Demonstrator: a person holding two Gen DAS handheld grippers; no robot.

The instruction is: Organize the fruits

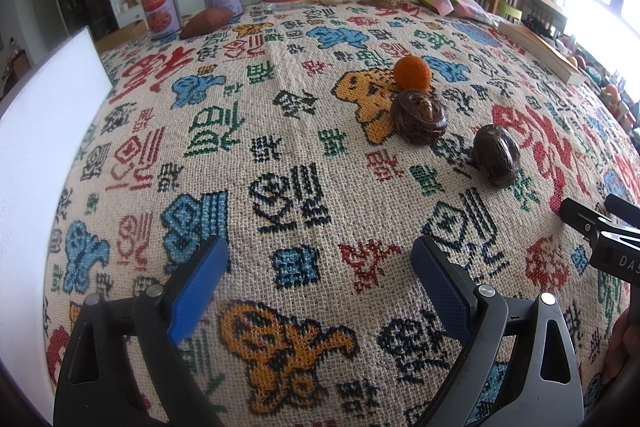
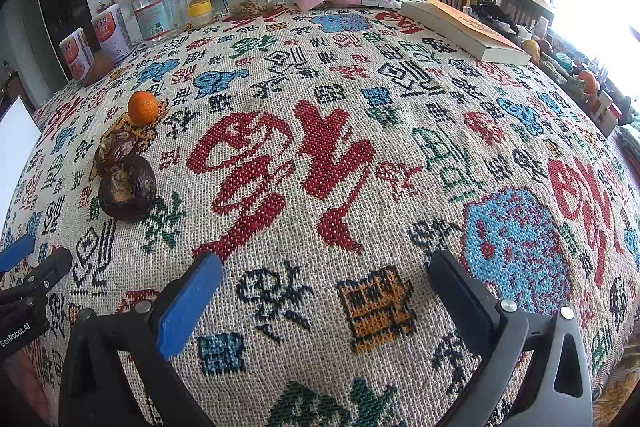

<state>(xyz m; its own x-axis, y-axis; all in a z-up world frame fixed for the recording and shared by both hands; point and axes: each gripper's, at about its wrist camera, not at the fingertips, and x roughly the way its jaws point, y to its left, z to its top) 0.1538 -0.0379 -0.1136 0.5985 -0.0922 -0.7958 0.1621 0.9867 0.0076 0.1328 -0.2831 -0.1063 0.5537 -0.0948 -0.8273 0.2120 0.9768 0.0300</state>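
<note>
Fruits in left wrist view: orange [image 1: 412, 72] touching one dark brown fruit [image 1: 418, 117], second brown fruit [image 1: 496, 154] just beside, all on patterned tablecloth [image 1: 280, 155]; left gripper [image 1: 320, 281] spread wide, empty. Right wrist view: same row at far left; right gripper [image 2: 326, 293] also agape, empty

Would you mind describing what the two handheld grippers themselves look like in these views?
Both are built alike: the left gripper and right gripper have curved black frames with triangular cut-outs and silver pivot bolts. Each finger carries a flat, textured blue pad. Seen from the other camera, the right gripper's body shows white lettering "DAS", and the left one reads "GenRobot.AI". No cables or sleeves are visible.
</note>
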